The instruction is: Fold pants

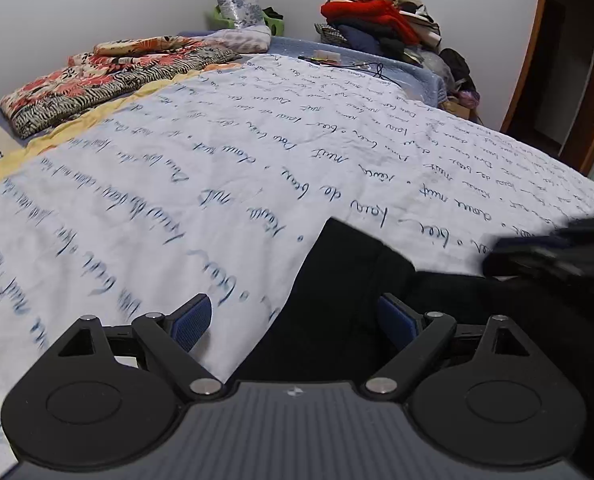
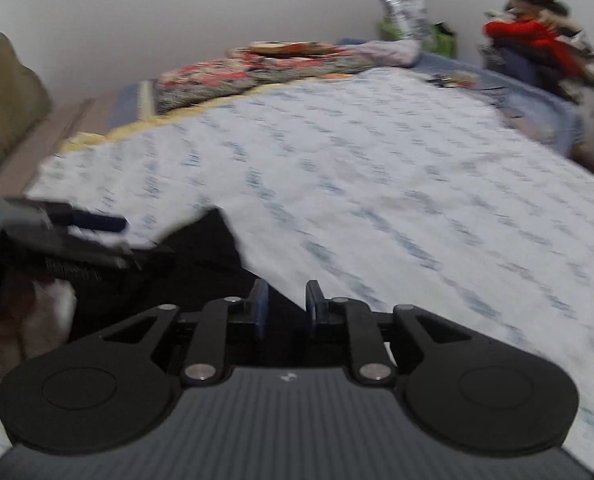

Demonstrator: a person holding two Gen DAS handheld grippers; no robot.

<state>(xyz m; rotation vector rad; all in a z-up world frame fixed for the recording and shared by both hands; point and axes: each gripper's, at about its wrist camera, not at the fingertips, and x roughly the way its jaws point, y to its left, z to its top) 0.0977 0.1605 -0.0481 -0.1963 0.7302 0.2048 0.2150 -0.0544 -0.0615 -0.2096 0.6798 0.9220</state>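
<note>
1. A green plastic basket (image 1: pixel 275 24) is seen at upper centre of the left view; its contents are screened by a floral pillow (image 1: pixel 239 6).
2. Black pants (image 1: pixel 337 300) are spread on the script-printed sheet (image 1: pixel 217 160), at lower centre of both views.
3. Left gripper (image 1: pixel 297 320): jaws held wide apart, nothing clamped.
4. Right gripper (image 2: pixel 287 306): jaws slightly parted, nothing between them.
5. The right view is motion-blurred; the clothes pile (image 1: pixel 381 20) cannot be itemised.

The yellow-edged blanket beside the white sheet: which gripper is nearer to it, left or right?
Left. The left gripper hangs over the black pants on the side toward the yellow-edged blanket; the right gripper sits farther off.
</note>
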